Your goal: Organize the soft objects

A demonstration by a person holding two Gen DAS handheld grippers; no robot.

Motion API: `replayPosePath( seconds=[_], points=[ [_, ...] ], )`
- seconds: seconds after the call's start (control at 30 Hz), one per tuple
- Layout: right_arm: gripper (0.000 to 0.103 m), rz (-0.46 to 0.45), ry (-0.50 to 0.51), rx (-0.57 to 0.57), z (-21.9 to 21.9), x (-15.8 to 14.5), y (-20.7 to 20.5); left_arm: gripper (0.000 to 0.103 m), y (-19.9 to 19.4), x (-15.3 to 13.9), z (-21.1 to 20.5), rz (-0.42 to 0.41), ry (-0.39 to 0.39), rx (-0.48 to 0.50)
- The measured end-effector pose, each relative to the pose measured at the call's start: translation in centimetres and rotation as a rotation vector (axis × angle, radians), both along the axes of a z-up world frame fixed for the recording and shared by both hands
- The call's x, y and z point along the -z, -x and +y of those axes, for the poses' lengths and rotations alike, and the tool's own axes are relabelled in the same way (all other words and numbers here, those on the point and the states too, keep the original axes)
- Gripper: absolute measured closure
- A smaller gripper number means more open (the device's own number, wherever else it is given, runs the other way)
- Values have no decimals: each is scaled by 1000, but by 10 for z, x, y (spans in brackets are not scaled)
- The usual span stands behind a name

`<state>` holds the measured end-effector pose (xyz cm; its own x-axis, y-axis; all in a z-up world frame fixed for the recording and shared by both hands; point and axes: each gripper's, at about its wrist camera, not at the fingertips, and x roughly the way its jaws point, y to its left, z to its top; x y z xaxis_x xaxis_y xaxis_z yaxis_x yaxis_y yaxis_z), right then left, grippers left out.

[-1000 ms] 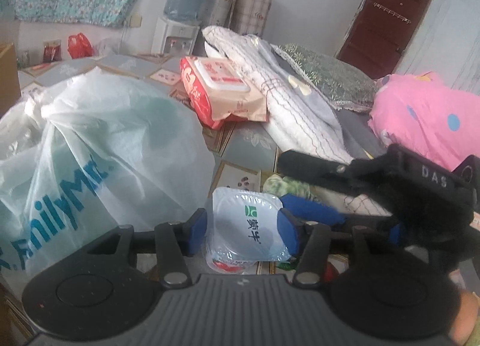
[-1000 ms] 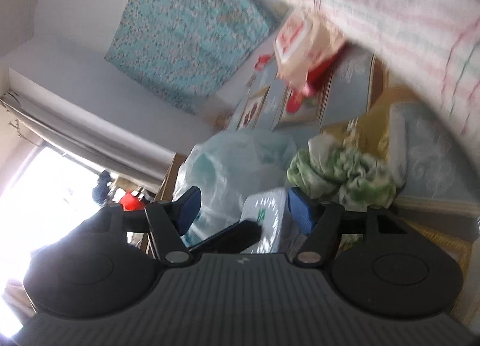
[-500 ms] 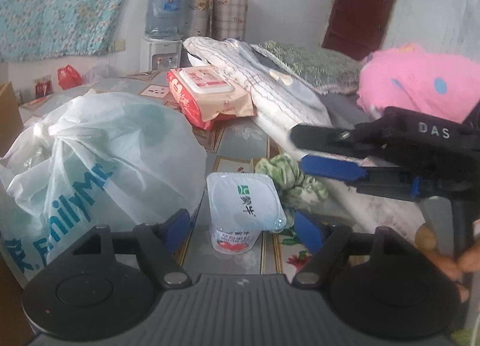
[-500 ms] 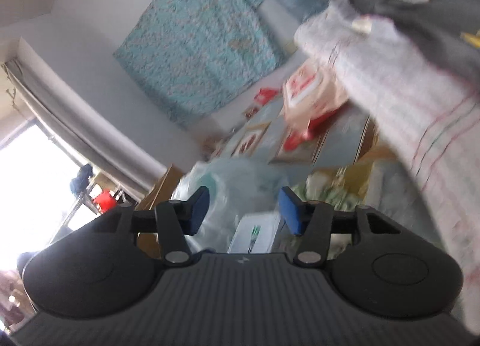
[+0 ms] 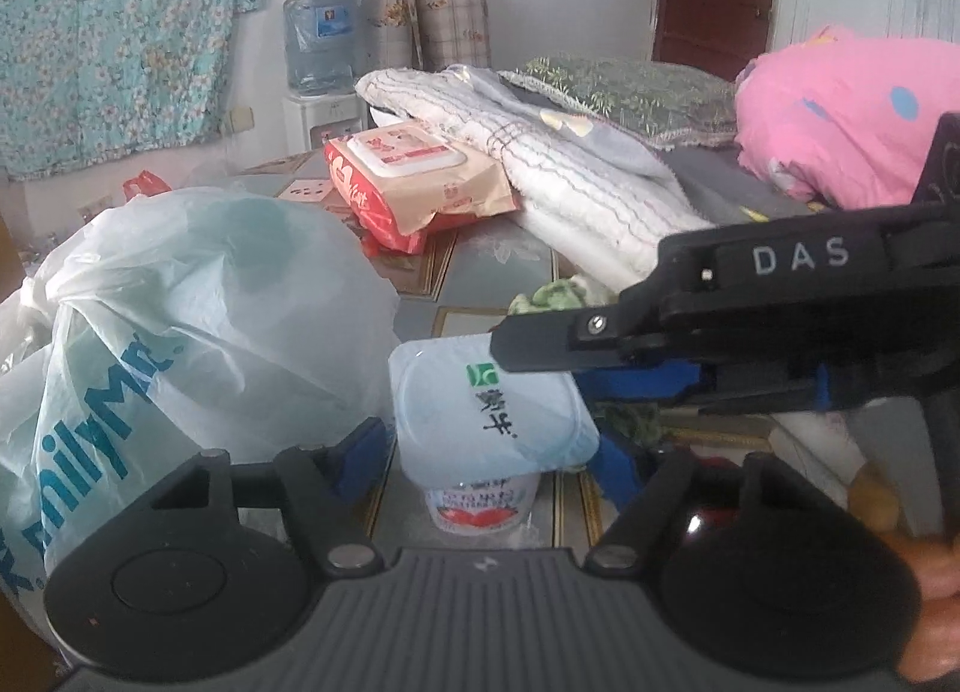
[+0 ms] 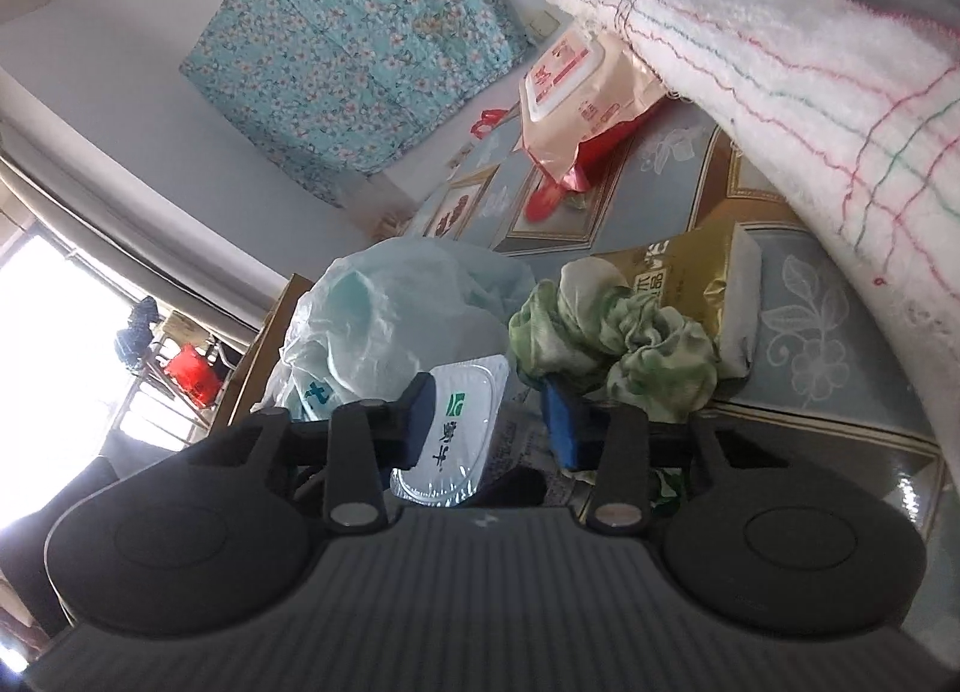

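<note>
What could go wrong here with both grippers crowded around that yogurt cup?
The yogurt cup stands between the left gripper's open jaws; a nudge might tip it. The right gripper, whose jaws have just been closing, reaches across above the cup, so the two grippers could collide. The green cloth lies right behind the cup against a gold packet, so a grab might drag the packet along.
</note>
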<state>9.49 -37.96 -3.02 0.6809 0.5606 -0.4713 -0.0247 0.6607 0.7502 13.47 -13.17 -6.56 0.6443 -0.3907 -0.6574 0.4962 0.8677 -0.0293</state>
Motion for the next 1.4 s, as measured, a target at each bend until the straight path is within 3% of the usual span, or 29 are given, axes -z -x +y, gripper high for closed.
replayPosePath(
  seconds=[0.17, 0.33, 0.57, 0.67, 0.93, 1.17, 1.4],
  points=[
    [80, -8, -23, -19, 1, 2, -1, 37, 1, -1, -1, -21, 13, 3],
    [81, -23, -3, -32, 4, -6, 8, 38, 7, -2, -1, -21, 16, -2],
    [81, 3, -83, -82, -3, -9, 30, 38, 25, -12, 17, 74, 73, 36],
    [81, 20, -66, -92, 0, -5, 36, 38, 27, -11, 23, 122, 105, 45],
    [81, 49, -121, -99, -3, 3, 40, 31, 41, -5, 12, 9, 10, 78],
    [81, 66, -136, -96, -4, 7, 42, 37, 43, 7, 1, -41, -73, 64],
    [80, 40, -161, -123, 1, -4, 45, 38, 48, -6, 14, -49, -26, 34]
  ],
)
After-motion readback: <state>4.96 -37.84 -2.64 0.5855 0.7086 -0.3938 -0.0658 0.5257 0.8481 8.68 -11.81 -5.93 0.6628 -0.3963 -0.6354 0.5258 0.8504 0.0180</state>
